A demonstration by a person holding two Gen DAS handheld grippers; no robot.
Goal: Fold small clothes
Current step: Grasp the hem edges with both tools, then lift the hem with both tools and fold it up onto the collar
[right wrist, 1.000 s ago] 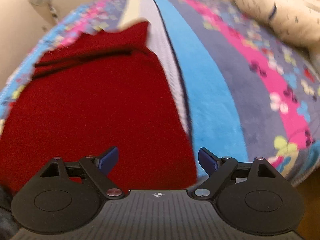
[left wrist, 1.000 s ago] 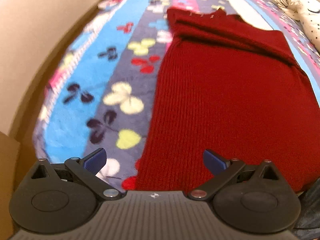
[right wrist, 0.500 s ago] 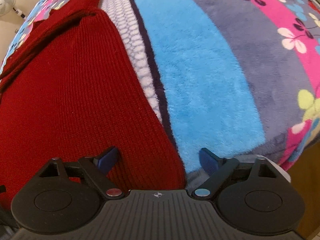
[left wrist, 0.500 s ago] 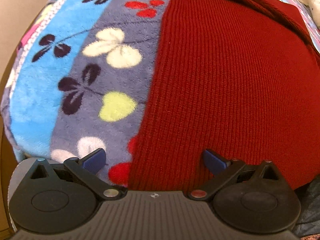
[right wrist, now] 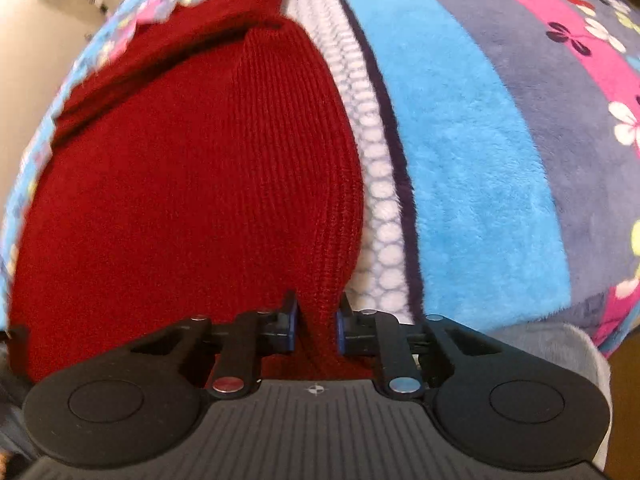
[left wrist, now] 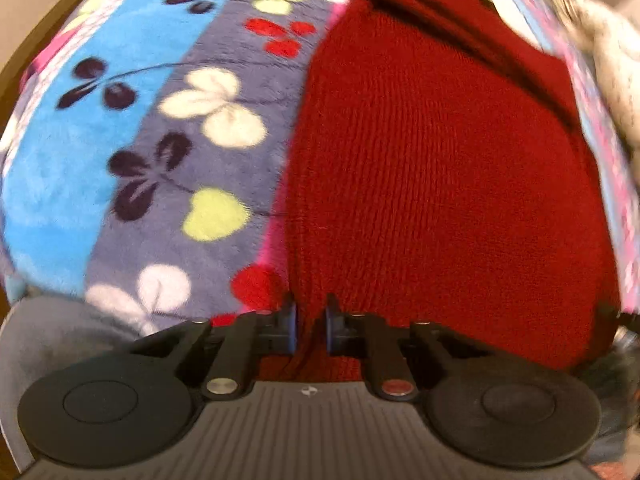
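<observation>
The near hem of the dark red ribbed knit sweater (left wrist: 440,168) is cut off under both black gripper housings, so how far it runs below them cannot be seen. Its far end is blurred in the left wrist view, and a pale speckled cloth (left wrist: 612,60) at the far right of the sweater there is too smeared to identify. A grey band (right wrist: 560,340) at the near edge of the bed is only partly in frame.

The sweater lies flat on the fleece blanket (left wrist: 132,152) of blue, grey and pink stripes with a clover print that covers the bed. Its long axis runs away from the cameras, hem nearest, with a sleeve folded across the body at the far end.

The left gripper (left wrist: 311,326) pinches a bunched ridge of the sweater's near left corner between its blue pads. The right gripper (right wrist: 318,326) pinches the near right corner in the same way, just beside the blanket's white honeycomb stripe (right wrist: 380,184).

Half a second ago both pairs of jaws stood wide apart over the flat hem; they have just been closing and now have knit gathered between them. Both cameras sit lower and nearer the sweater than a second ago, and less of the bed beyond it shows.
</observation>
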